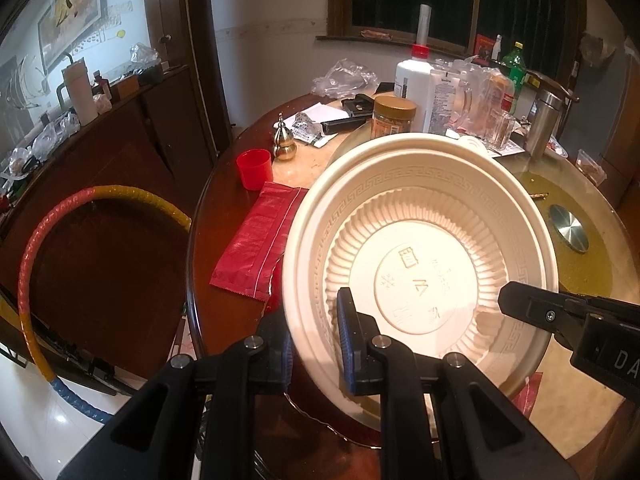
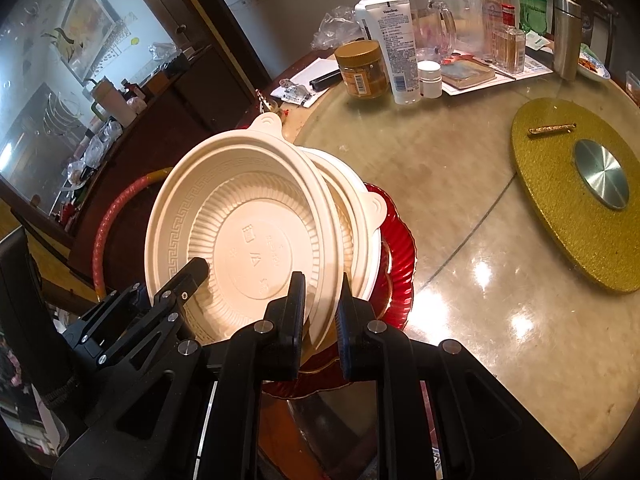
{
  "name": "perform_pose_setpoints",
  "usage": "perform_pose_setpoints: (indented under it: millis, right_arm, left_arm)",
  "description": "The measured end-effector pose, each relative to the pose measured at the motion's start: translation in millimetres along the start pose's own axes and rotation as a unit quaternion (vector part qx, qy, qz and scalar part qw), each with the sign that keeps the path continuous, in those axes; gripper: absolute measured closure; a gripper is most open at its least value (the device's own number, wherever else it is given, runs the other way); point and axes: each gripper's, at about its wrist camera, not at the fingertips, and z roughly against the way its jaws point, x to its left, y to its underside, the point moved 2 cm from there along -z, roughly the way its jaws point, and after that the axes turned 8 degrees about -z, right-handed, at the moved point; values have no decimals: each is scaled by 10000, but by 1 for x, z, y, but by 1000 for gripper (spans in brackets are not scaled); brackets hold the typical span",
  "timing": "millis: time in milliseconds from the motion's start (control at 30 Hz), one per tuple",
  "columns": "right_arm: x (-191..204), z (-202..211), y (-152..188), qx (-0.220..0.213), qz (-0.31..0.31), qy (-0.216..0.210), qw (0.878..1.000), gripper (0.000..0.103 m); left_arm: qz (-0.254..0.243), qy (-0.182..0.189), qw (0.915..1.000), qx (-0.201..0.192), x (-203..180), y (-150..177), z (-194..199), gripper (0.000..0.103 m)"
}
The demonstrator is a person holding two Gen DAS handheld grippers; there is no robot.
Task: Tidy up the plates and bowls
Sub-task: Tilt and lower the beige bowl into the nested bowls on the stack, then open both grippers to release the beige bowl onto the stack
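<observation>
A cream plastic bowl (image 1: pixel 420 248) with a ribbed wall is tilted up over the table's near edge, its inside facing me. My left gripper (image 1: pixel 316 346) is shut on its left rim, and my right gripper (image 2: pixel 321 312) is shut on its right rim. Each gripper shows in the other's view: the right gripper (image 1: pixel 516 300) and the left gripper (image 2: pixel 180 280). Under the held bowl (image 2: pixel 248 224) lies a second cream bowl (image 2: pixel 370 216) with a tab, nested on a red ribbed plate (image 2: pixel 402 252).
A red cup (image 1: pixel 254 168), a red packet (image 1: pixel 256 240) and a brass gourd (image 1: pixel 284 142) sit left of the bowls. Jars, bottles and a glass jug (image 2: pixel 434 26) crowd the table's far side. A gold turntable disc (image 2: pixel 560 208) lies right. A striped hoop (image 1: pixel 40 240) leans by the cabinet.
</observation>
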Motion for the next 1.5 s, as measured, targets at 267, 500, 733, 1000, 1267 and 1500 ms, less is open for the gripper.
perform_pose_setpoints:
  millis: [267,500,733,1000,1267,1500]
  right_arm:
    - [2,-4,-1,70,12,61,10000,89]
    - [6,-6,-4,92,62,112,9999,89]
    - [9,-8,-5,103,63,117,9999,88]
    - [13,-8,-7,64,132,196,9997,87]
    - [12,-2,-10,-51,61,157,9998,61]
    - [14,3,-11,-79,91,114,9999,61]
  left_arm:
    - [9,-9,10000,59,1,2,-4,84]
    - [50,-35,10000,47,4,1,-4,84]
    - [74,-102,9999,5,6,-1,-3,84]
    - [47,-126,9999,42,6,-5,-6,70]
    - [95,-152,9998,-122,9,-9,0,50]
    - [117,-145,9997,-170,8,-9,1,50]
